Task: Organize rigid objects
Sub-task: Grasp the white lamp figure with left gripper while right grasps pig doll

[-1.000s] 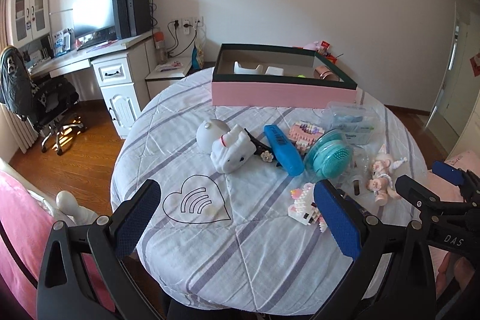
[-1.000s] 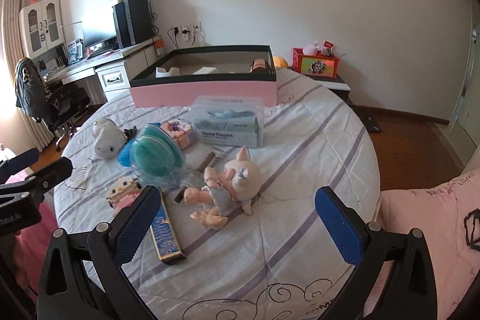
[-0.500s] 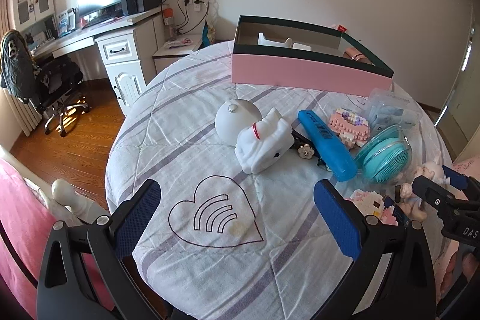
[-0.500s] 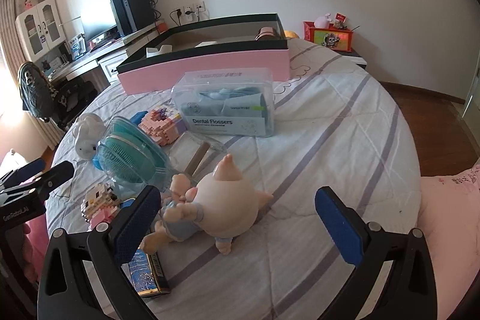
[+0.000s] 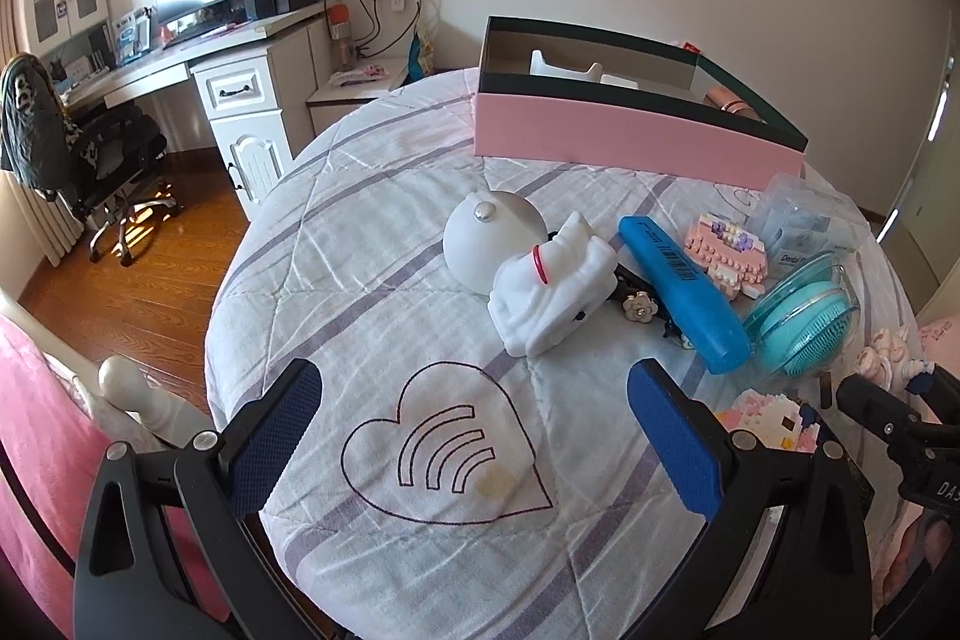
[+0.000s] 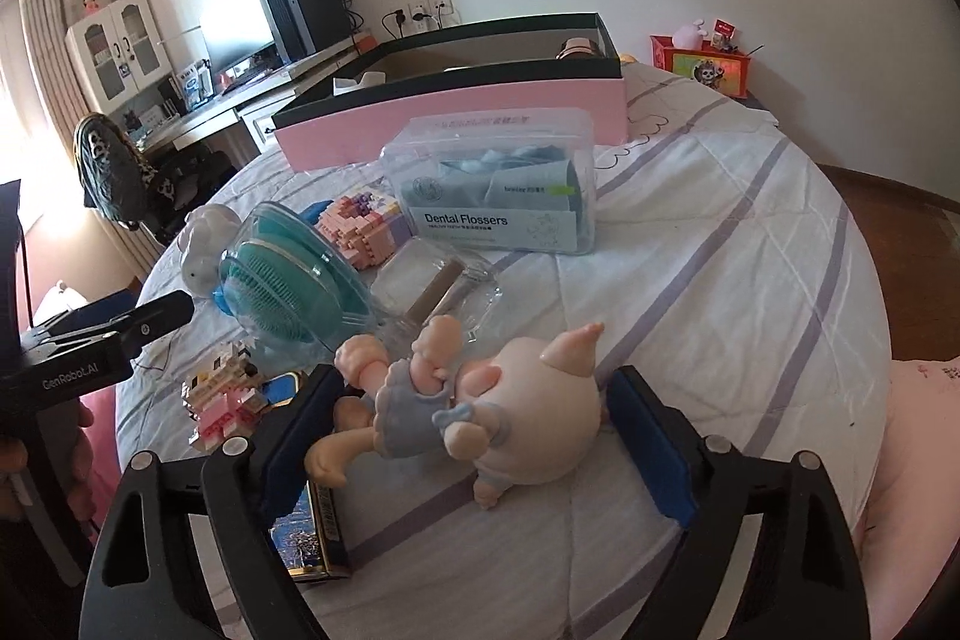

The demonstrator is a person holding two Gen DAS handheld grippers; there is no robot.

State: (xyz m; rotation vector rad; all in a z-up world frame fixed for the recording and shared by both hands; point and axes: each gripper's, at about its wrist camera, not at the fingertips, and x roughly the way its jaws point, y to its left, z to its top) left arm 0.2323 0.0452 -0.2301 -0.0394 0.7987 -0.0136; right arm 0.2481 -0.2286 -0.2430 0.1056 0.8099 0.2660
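**Sorting rigid items: early stage, pig doll next up**

Progress, as I judge it: mostly undone. A few pcs already sit inside the pink box [image 6: 456,124] at the far side of the bed [image 6: 750,280]; abt nine items are yet out on the quilt. I'm bringing the right gripper [image 6: 474,436] in on the pig doll [image 6: 480,400]: its jaws are closing w/ the doll between them, right pad at the head, left pad beside the legs; a firm clench I can't confirm yet. Left gripper [image 5: 474,436] is released, wide apart, nothing between, hanging over the heart print [image 5: 444,454] near the bed's left edge.

Stock left out, largest to smallest:
- Dental flossers tub [image 6: 492,184], clear, just in front of the box.
- Teal brush in its round clear case [image 6: 288,292], tilted on edge, centre.
- White dome [image 5: 489,244], left group.
- White dog figure [image 5: 552,298], touching the dome.
- Blue tube [image 5: 684,298], lying diagonally, right of the dog.
- Pig doll: pale pink, blue dress, lying on its side, near edge, head to the right.
- Pink brick model [image 6: 360,226], left of the tub.
- Dark flat bar w/ gold edge [image 6: 312,538], near, partly under the left finger.
- Small brick figure [image 6: 222,400], near left.
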